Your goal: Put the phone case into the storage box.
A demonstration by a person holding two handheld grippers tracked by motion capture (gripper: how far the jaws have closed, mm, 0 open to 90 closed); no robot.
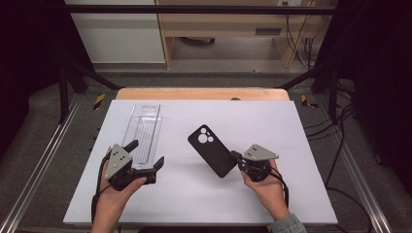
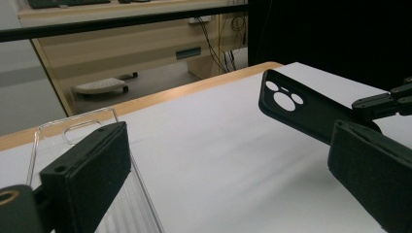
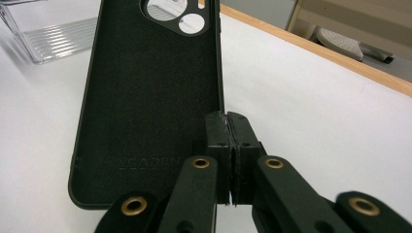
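My right tool (image 1: 239, 159) is pinched tight on the side wall of the black phone case (image 1: 212, 149), near its bottom corner; in the right gripper view the two pads (image 3: 217, 138) meet on that thin rim, and the case (image 3: 150, 97) runs straight away from the tool, long axis in line with the jaws, camera cut-out at the far end. It looks lifted at a tilt over the white table (image 1: 272, 194), though I can't say whether its far end is touching. My left tool (image 1: 145, 158) stands wide open and holds nothing; the clear plastic tray (image 1: 143, 130) lies just ahead of it, stretching away lengthwise, one jaw over its near end. From the left tool the case (image 2: 303, 109) sits off to the right and somewhat ahead, its length pointing diagonally towards the tray's side. I judge the case must go into or onto the tray, so the move turns on swinging the case across to the left tool's side, long axis matched to the tray's
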